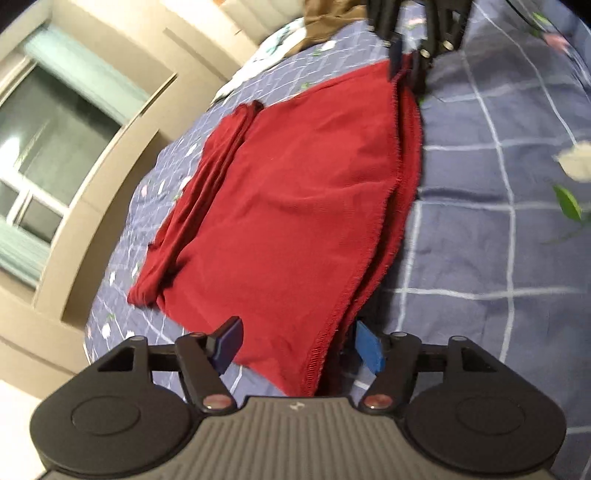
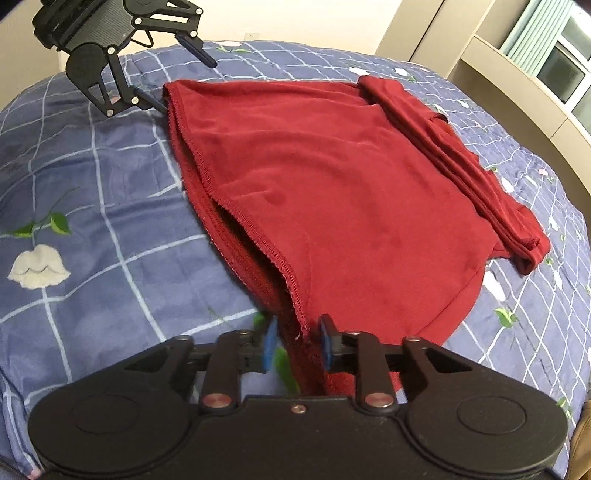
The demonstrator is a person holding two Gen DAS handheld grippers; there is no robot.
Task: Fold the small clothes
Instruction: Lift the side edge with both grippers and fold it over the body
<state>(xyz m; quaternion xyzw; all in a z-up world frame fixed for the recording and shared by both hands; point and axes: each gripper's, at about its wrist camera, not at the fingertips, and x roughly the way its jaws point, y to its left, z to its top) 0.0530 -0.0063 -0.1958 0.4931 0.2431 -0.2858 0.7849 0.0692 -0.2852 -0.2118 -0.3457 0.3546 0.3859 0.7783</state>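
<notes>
While the two wrist views are covering the same bed from opposite ends, the surface is showing as a blue bedspread crossed by a white grid and printed with white flowers and green leaves. It is lying fairly flat, with soft creases. Beyond it, a beige window frame with a pale green curtain is closing off one side of the room, and a cream wall is standing behind the bed in the right wrist view. A brown cloth is lying at the far edge of the bed; its kind cannot be told.

Count: one red garment, two grippers, one brown cloth.

The red garment is lying folded over on the bedspread, its stitched hem edges stacked along one side and a rolled, narrow part running along the opposite side.

The left gripper is standing with its jaws apart at one hem corner; the cloth is passing between them, and the pads are not pressing it. The right gripper is sitting at the other hem corner, jaws partly apart, the hem lying loose between the blue pads.
</notes>
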